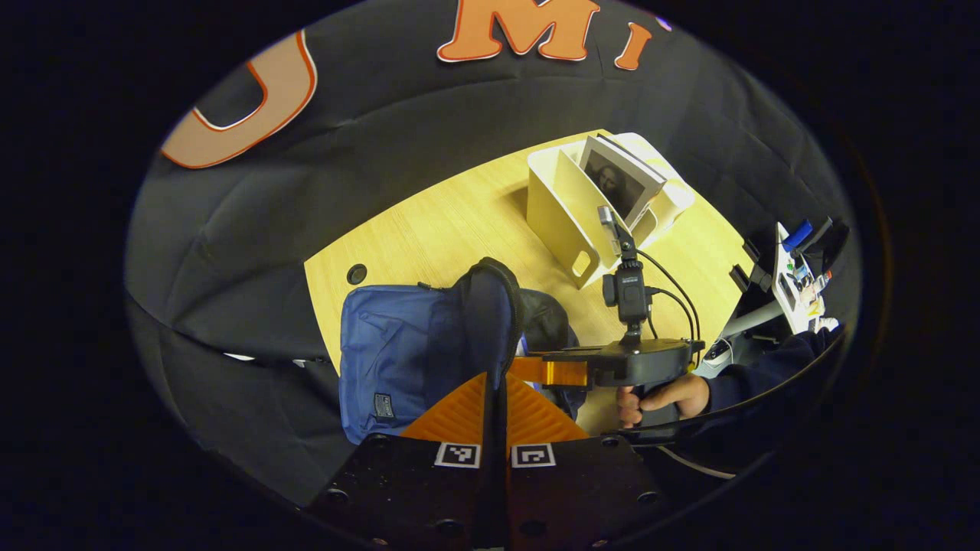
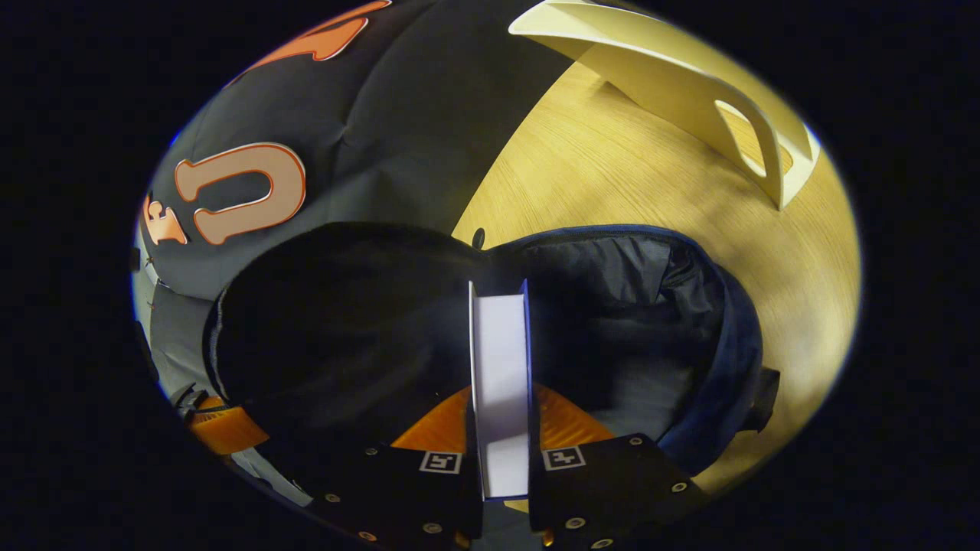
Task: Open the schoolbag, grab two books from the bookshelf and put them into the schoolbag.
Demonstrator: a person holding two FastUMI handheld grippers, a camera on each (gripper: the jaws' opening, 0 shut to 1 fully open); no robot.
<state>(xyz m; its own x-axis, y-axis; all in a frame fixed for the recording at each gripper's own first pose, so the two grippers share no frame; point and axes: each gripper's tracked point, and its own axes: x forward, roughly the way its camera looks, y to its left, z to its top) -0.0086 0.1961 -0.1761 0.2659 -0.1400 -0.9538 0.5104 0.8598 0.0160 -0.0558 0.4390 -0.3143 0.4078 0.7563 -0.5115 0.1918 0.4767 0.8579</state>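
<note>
A: What is the right gripper [image 2: 499,428] doing?
B: In the right gripper view both its fingers press on a book [image 2: 499,360], held edge-on with the white page block facing the camera. The book points into the open mouth of the bag [image 2: 658,306].

A: And the left gripper [image 1: 494,417]?
B: In the left gripper view its fingers are pinched together on the dark flap [image 1: 490,314] of the bag [image 1: 398,352], holding the flap upright. Only a thin strip of fabric shows between them.

A: Where does the bag sit?
B: On the table [image 1: 452,222], near its front edge. Its blue outer side faces left in the left gripper view; the dark lining shows in the right gripper view.

A: Is the right gripper seen from the left one?
B: Yes, it [image 1: 547,373] reaches in just beside the flap, with a hand [image 1: 666,398] in a dark sleeve on its grip.

A: And the shelf?
B: The white shelf [image 1: 555,214] stands farther back on the table, well apart from the bag, with another book [image 1: 616,184] leaning in it. The right gripper view shows the shelf's [image 2: 689,84] side wall with its cut-out handle.
</note>
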